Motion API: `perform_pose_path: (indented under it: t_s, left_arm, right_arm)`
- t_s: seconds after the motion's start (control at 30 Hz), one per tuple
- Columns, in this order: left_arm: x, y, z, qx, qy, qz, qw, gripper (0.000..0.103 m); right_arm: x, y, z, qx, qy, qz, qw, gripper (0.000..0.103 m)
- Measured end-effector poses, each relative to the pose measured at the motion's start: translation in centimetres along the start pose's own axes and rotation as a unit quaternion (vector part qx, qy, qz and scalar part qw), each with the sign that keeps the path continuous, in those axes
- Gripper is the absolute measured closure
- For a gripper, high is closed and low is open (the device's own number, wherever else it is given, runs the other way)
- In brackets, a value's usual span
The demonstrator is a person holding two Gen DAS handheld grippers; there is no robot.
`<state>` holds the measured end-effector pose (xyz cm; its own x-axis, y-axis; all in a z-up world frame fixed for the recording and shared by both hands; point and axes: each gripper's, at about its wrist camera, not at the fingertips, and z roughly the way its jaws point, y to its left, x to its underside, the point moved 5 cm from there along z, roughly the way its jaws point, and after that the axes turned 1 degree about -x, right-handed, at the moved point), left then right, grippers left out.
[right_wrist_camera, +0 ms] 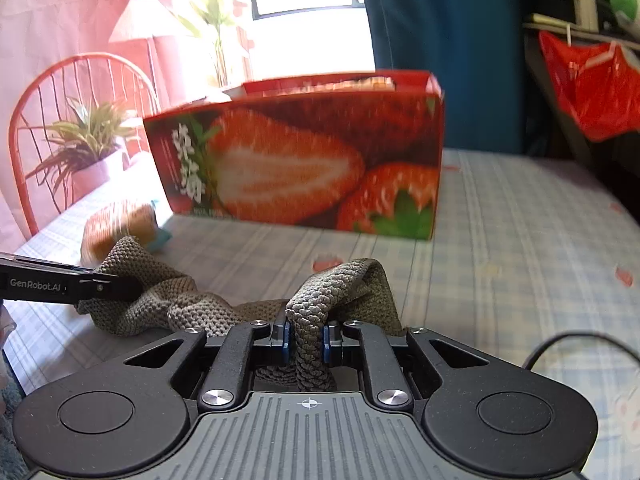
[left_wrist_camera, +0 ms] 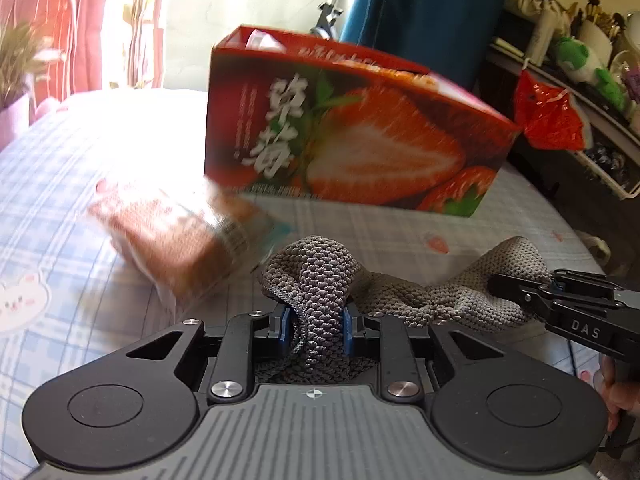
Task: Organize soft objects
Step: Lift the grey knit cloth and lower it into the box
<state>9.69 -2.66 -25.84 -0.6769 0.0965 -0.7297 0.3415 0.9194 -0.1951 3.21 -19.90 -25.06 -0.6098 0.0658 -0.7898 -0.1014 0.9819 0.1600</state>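
A grey knitted cloth (left_wrist_camera: 320, 276) is held between both grippers above the checked tablecloth. My left gripper (left_wrist_camera: 316, 330) is shut on one end of it. My right gripper (right_wrist_camera: 307, 338) is shut on the other end (right_wrist_camera: 332, 292); it also shows in the left wrist view (left_wrist_camera: 516, 286) at the right. The left gripper shows in the right wrist view (right_wrist_camera: 120, 288) at the left. The cloth sags between them. A red strawberry-printed box (left_wrist_camera: 352, 128) with an open top stands behind the cloth; it also shows in the right wrist view (right_wrist_camera: 304, 164).
A wrapped orange-brown packet (left_wrist_camera: 176, 236) lies left of the cloth, also in the right wrist view (right_wrist_camera: 116, 228). A potted plant (right_wrist_camera: 88, 152) and a red chair (right_wrist_camera: 52, 92) stand at the table's left edge. A red bag (left_wrist_camera: 548, 116) hangs on a cluttered shelf at the right.
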Motion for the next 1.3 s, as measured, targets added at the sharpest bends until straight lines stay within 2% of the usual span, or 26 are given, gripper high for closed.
perform_pose_path:
  t_s: [0.17, 0.33, 0.47, 0.57, 0.7, 0.9, 1.13, 1.3]
  left_arm:
    - [-4.0, -0.6, -2.8, 0.021, -0.046, 0.015, 0.9986, 0.078]
    - [-10.1, -0.5, -4.1, 0.022, -0.096, 0.023, 0.9949, 0.078]
    - [-14.8, -0.5, -2.9, 0.003, -0.114, 0.041, 0.9926, 0.078]
    - [-17.6, 0.2, -0.6, -0.007, -0.101, 0.031, 0.9944, 0.078]
    - [-19.3, 0.7, 2.5, -0.028, -0.081, 0.032, 0.9958, 0.078]
    - [-19.0, 1.0, 7.1, -0.045, -0.026, 0.059, 0.9969, 0.078]
    - [-19.2, 1.6, 10.0, -0.052, 0.026, 0.065, 0.9962, 0.078]
    - [-18.9, 2.0, 11.3, -0.058, 0.048, 0.065, 0.995, 0.078]
  right_arm:
    - [-3.8, -0.5, -1.6, -0.012, -0.033, -0.019, 0.999, 0.091]
    - [-10.1, -0.4, -2.3, -0.011, -0.084, -0.072, 0.994, 0.091]
    - [-14.8, -0.9, -0.6, 0.001, -0.111, -0.085, 0.99, 0.091]
    - [-17.6, -1.7, 1.8, 0.013, -0.124, -0.059, 0.99, 0.091]
    - [-19.0, -2.9, 5.8, 0.028, -0.109, -0.012, 0.994, 0.091]
    - [-17.7, -3.7, 9.9, 0.052, -0.049, -0.028, 0.997, 0.091]
    - [-17.1, -3.6, 12.2, 0.045, 0.003, -0.02, 0.999, 0.09]
    - [-17.1, -4.0, 14.0, 0.034, 0.05, 0.0, 0.998, 0.09]
